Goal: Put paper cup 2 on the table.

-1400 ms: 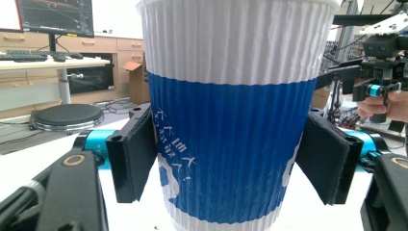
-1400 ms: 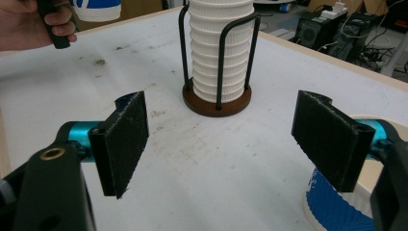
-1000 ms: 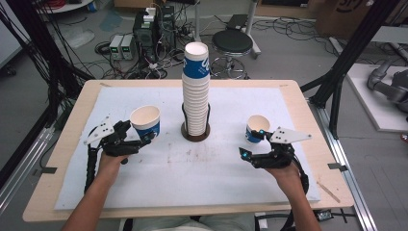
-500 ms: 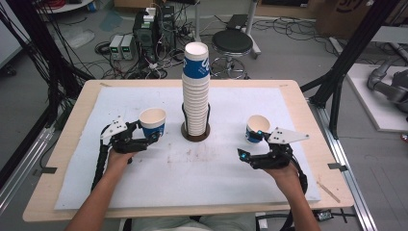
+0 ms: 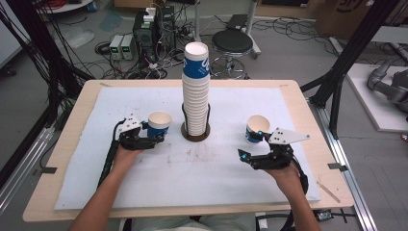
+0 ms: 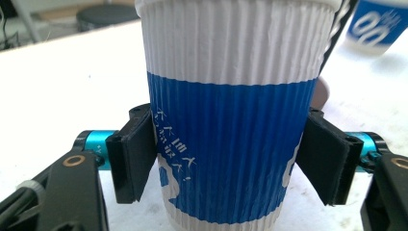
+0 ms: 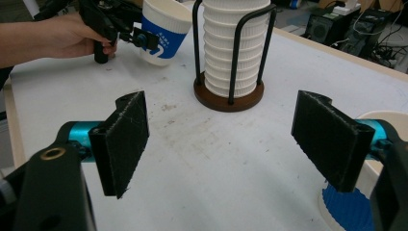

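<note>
A person is sitting at the near edge of a table [image 5: 298, 103] covered by a white mat [image 5: 202, 173], holding a two-jaw gripper in each hand. The left gripper [image 5: 153, 138] is clamping a blue-and-white ribbed paper cup [image 5: 159, 124] between its black pads; in the left gripper view the pads [image 6: 134, 159] are pressing on both sides of the cup's blue band, and the cup is standing upright on the mat. This cup is sitting left of centre, near the stack of cups [image 5: 196, 89]. The stack is rising tall from a round wooden base with a black wire holder [image 5: 195, 132] at the middle of the table.

The right gripper [image 5: 245, 156] is resting with its jaws spread wide and nothing between them, as the right gripper view is showing, bare mat lying between the pads. A second cup [image 5: 256, 128] is standing upright just beside that gripper, right of the stack, close to the right-hand jaw but apart from it.
</note>
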A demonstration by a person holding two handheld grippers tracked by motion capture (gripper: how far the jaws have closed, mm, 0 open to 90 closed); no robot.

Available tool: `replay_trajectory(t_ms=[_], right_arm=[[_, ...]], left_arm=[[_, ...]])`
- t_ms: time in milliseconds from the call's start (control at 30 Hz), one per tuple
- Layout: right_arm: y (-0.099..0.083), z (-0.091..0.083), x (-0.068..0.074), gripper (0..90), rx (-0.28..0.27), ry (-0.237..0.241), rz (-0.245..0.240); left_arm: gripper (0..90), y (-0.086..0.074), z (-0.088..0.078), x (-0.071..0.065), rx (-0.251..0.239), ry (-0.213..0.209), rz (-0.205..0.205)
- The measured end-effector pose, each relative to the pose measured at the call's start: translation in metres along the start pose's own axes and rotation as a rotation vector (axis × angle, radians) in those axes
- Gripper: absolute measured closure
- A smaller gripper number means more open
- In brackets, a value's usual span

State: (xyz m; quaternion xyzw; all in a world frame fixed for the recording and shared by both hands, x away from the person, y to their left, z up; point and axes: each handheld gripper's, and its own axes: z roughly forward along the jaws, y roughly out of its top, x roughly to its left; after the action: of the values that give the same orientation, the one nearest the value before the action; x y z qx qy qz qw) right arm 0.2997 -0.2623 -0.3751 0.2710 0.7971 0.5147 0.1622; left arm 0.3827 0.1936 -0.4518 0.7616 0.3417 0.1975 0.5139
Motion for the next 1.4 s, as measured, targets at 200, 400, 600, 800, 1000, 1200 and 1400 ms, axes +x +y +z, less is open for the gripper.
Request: replay_trajectory(t_ms=[200,400,600,800,1000,1200,1400], right_arm=[[0.000,-0.002,-0.001,21.4,-0.004,-0.007,-0.001],[0.000,-0.004,0.000,21.4,0.000,-0.006,-0.003],[0.000,-0.006,-0.001,21.4,-0.005,-0.010,0.002],[-0.001,-0.006,-0.002,21.4,0.007,-0.002,0.004],[-0.003,-0.006,-0.004,21.4,0.010,-0.002,0.008],[-0.005,-0.007,-0.005,21.4,0.012,-0.008,0.013],[-0.006,-0.009,-0.006,21.3,0.009,-0.032,-0.001]], left_arm=[[27.4,0.002,-0.005,0.000,0.038,0.011,-0.025],[26.4,0.001,-0.017,-0.005,0.112,0.027,0.023],[26.0,-0.005,-0.023,-0.007,0.123,0.042,0.050],[21.7,-0.007,-0.025,-0.006,0.106,0.032,-0.003],[16.9,-0.007,-0.038,-0.005,0.074,0.013,-0.039],[16.9,-0.004,-0.059,-0.009,0.005,-0.014,-0.018],[16.9,0.005,-0.088,-0.006,-0.172,-0.050,-0.036]])
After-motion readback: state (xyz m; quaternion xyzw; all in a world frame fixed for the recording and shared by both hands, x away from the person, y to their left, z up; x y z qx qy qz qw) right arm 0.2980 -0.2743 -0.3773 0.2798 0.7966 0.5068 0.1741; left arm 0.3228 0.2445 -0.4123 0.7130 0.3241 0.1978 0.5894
